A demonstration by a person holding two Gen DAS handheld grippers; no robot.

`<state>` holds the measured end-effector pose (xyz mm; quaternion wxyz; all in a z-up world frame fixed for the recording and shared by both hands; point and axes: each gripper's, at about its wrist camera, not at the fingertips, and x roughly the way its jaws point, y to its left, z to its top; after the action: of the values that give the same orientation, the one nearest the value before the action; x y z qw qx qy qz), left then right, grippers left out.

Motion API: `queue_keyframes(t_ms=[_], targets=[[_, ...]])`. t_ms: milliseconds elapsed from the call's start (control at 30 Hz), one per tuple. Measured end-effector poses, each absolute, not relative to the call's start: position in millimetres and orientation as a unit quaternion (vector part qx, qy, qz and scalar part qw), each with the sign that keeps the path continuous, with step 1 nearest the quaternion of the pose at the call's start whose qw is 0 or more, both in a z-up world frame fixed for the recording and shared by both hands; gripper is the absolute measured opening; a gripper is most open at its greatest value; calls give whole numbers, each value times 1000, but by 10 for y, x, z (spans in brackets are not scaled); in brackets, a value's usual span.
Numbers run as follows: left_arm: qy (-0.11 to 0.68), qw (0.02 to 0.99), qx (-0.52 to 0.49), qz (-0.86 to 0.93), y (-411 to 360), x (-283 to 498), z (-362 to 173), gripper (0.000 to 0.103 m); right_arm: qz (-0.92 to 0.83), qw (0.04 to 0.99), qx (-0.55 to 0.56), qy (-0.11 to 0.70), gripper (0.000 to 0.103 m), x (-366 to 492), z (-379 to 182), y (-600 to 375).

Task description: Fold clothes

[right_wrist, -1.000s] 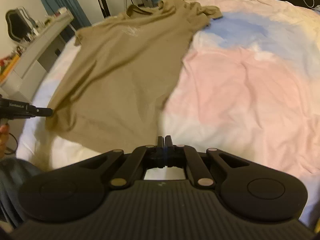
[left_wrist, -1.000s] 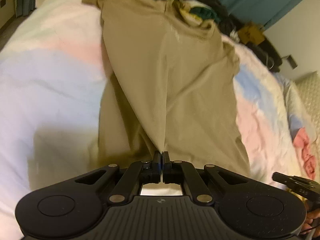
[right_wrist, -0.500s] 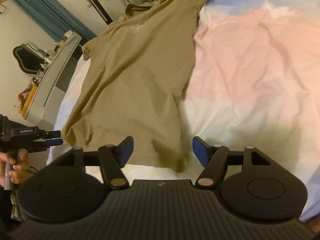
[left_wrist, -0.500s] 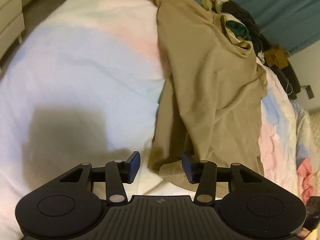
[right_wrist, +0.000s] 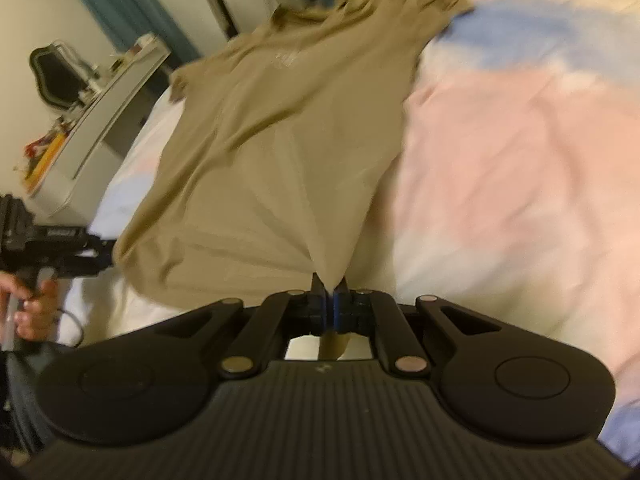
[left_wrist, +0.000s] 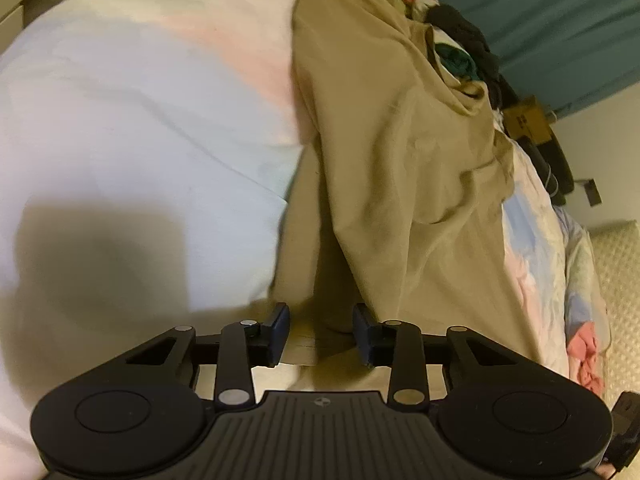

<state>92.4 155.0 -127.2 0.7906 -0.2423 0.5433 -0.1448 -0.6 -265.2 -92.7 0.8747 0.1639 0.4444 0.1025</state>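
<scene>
Bedspread bears shirt: right gripper jaws pinch its hem; left gripper jaws closing around it.

1. No text, number or brand can be read in either view.
2. The tan T-shirt bears a faint white chest print, too blurred to read.
3. The left gripper, seen from the right wrist, carries a small white label on its body; its letters are too small and blurred to make out.

Black ribbed gripper bodies, silver rivets, blue-padded fingers.
</scene>
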Motion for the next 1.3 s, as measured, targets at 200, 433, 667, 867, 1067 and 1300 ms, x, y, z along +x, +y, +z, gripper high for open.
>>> queue_keyframes(t_ms=[200,433,667,867,1067,1300], targets=[[568,789,-189,-138,1330,1013,-1382,41,83,872,178,449,6,-13,-1096,-2656],[582,790,-137,-135,1146,998,-1385,32,83,878,193,430,6,-51,-1092,-2724],[576,793,-149,-129,1266,985,-1290,2,75,881,180,430,6,-54,-1120,-2680],[532,816,-180,-140,1647,798,-846,1,80,861,238,442,6,-49,-1053,-2840],[505,820,-235,-131,2257,569,-567,1,106,863,186,457,6,-66,-631,-2817],[519,810,-238,-129,2387,579,-794,1,112,858,132,483,5,-206,-533,-2780]])
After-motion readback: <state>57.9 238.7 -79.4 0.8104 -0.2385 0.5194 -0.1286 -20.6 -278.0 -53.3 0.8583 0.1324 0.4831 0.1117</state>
